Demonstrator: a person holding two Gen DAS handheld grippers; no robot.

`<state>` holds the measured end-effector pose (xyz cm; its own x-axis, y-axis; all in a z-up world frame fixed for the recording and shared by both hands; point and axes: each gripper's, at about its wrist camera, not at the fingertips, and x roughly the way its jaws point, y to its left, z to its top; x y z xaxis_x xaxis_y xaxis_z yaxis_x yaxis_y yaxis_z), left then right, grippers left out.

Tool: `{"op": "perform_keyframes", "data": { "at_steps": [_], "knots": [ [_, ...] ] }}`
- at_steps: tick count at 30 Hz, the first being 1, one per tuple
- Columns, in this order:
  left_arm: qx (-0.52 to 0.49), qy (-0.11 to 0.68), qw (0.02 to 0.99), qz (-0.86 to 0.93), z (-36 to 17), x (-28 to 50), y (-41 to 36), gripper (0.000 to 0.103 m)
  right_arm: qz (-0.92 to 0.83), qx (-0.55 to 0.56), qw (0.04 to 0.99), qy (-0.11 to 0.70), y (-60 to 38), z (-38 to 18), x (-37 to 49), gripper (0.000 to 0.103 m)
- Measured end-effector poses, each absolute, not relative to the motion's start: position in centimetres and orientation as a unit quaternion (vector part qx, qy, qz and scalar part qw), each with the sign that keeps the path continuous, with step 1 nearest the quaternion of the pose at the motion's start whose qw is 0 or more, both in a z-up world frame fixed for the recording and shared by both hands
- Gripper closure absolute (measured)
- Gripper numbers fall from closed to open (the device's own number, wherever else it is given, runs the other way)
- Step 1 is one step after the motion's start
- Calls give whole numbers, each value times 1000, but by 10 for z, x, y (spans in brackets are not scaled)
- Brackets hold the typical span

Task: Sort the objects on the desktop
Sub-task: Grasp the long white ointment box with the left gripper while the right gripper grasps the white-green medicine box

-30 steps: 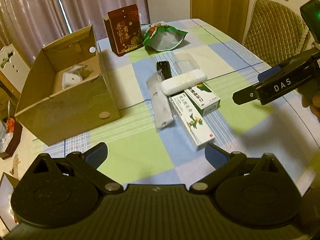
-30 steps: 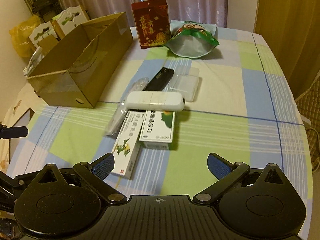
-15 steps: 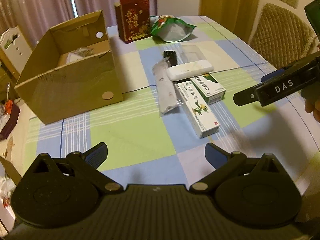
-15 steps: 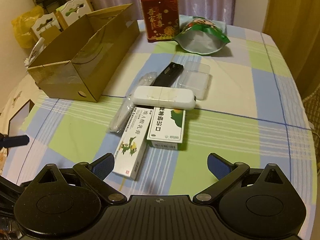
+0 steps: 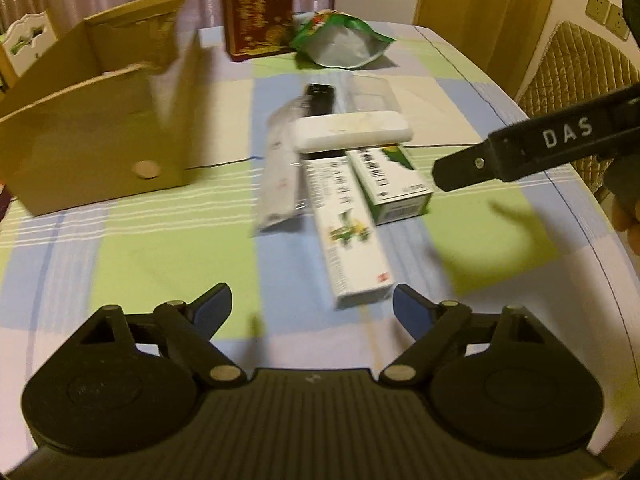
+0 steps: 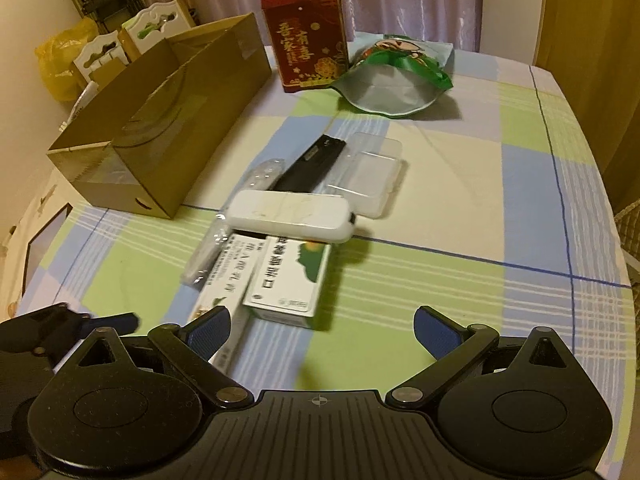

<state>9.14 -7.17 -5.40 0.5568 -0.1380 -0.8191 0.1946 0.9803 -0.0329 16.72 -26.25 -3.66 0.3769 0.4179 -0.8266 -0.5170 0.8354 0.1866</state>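
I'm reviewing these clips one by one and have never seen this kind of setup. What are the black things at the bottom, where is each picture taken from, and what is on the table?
There is no robot here: a person holds a hand gripper in each hand, and each carries a wide-angle camera looking out along its jaws. The black shapes with blue pads at the bottom are the left gripper in one view and the right gripper in the other. Both stand open and hold nothing.

On the checked tablecloth lies a small pile: a white case resting across a long white box and a green-and-white box, with a black device, a clear plastic case and a clear wrapped item behind and beside them. An open cardboard box stands to the left; a red carton and a green pouch stand farther back.
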Motion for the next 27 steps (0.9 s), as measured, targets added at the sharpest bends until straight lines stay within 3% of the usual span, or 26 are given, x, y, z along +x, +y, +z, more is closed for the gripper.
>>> {"op": "perform_keyframes", "data": {
  "at_steps": [5, 9, 18, 20, 27],
  "knots": [
    [43, 462, 881, -95, -68, 109, -97, 34, 289, -50, 825, 483, -257, -42, 172, 2],
    [52, 469, 877, -92, -75, 117, -100, 67, 295, -49, 823, 483, -247, -48, 173, 2],
    [61, 477, 872, -93, -71, 93, -77, 70, 308, -46, 818, 483, -225, -61, 176, 2],
    [61, 479, 871, -91, -70, 84, -69, 70, 309, -47, 817, 485, -219, -65, 177, 24],
    [62, 487, 868, -81, -70, 54, -43, 70, 286, -66, 820, 491, -200, -81, 189, 26]
  ]
}}
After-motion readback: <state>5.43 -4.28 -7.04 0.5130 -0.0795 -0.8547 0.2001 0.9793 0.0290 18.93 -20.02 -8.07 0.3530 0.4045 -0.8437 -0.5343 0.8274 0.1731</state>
